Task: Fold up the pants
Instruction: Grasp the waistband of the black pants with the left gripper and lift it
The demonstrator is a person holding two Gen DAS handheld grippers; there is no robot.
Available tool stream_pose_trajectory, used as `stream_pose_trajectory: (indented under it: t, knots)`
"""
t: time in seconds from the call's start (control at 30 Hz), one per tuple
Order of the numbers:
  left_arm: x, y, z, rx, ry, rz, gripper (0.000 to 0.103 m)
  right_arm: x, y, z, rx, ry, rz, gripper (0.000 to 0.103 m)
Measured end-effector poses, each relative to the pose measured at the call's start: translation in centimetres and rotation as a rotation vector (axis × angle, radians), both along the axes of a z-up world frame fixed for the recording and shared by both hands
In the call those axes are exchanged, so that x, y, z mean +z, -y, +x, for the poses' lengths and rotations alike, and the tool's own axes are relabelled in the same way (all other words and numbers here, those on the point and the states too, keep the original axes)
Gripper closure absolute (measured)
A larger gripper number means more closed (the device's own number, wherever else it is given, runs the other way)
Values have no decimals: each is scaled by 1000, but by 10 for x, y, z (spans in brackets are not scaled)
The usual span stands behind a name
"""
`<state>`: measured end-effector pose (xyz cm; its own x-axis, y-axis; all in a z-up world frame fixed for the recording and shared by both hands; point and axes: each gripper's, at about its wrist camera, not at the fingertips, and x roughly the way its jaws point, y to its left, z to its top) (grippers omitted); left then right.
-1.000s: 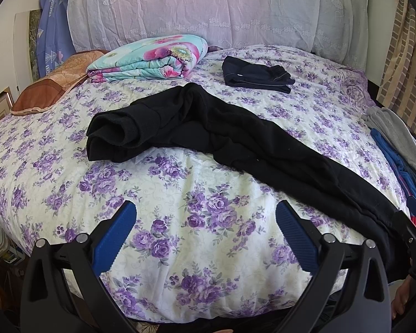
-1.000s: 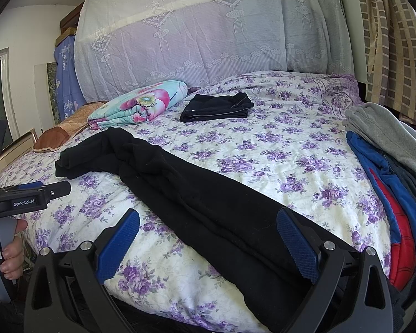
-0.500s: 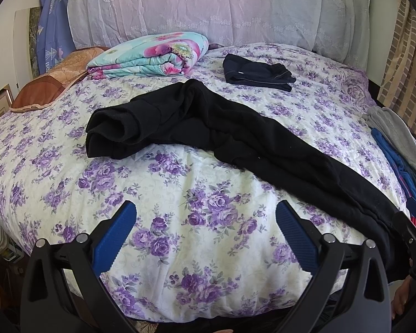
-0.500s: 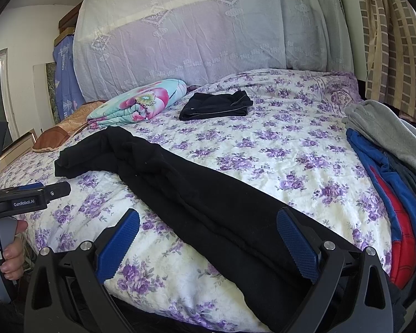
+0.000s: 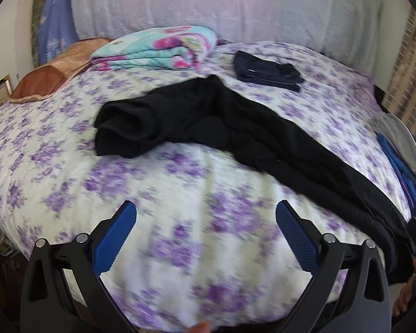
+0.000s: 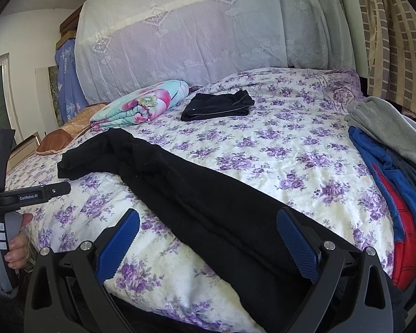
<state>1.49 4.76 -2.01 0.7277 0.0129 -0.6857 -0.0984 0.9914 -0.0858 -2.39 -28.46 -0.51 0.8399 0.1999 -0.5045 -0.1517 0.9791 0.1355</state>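
pants (image 5: 213,122) sprawl between folded quilt (image 5: 155,47), dark garment (image 5: 266,70) and clothes pile (image 6: 396,172); both tongs (image 5: 205,236) (image 6: 208,238) gape.

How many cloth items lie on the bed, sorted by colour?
Black: 2, the long pants and a folded garment.
Floral turquoise: 1, a folded blanket.
Brown: 1, a pillow.
Grey, blue, red: 3, a side pile.
Total: 7.
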Motion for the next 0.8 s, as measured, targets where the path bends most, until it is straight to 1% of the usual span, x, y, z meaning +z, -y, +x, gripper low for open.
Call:
stream_pose_trajectory:
  t: [0.07,0.13,0.2,0.23,0.27,0.3,0.33,0.4,0.43,0.47,0.5,0.6,0.67,0.73,0.8]
  knots:
    - [2,-28,13,49,-6,-30,4,0,10,1,-8,-1,11,4]
    - [4,-58,25,74,-26,-114,4,1,23,2,-25,2,25,4]
    - [7,-80,35,92,-33,-211,4,4,39,2,-56,26,45,4]
    - [8,-87,40,107,-28,-235,4,7,47,3,-85,47,46,4]
    - [11,-90,44,124,-17,-237,4,9,55,3,-127,70,33,4]
    - [13,-90,48,137,-7,-213,4,11,62,5,-178,87,9,4]
    - [16,-85,53,138,-1,-163,4,13,68,8,-214,91,-9,4]
    - [17,-72,61,103,1,-75,4,12,81,12,-262,84,-31,4]
    - [16,-61,65,70,-1,-35,4,12,86,14,-276,82,-43,4]
    - [15,-60,71,56,-1,-12,4,11,92,16,-294,87,-64,4]
    - [14,-55,75,56,-1,19,4,11,96,20,-319,99,-99,4]
    - [11,-53,89,86,5,104,4,11,103,35,-404,125,-250,4]
    - [13,-58,98,115,18,129,4,6,104,47,-441,128,-341,4]
    - [16,-68,105,121,19,98,4,-4,104,63,-462,100,-424,4]
    - [21,-75,109,142,32,89,4,-13,101,75,-459,60,-489,4]
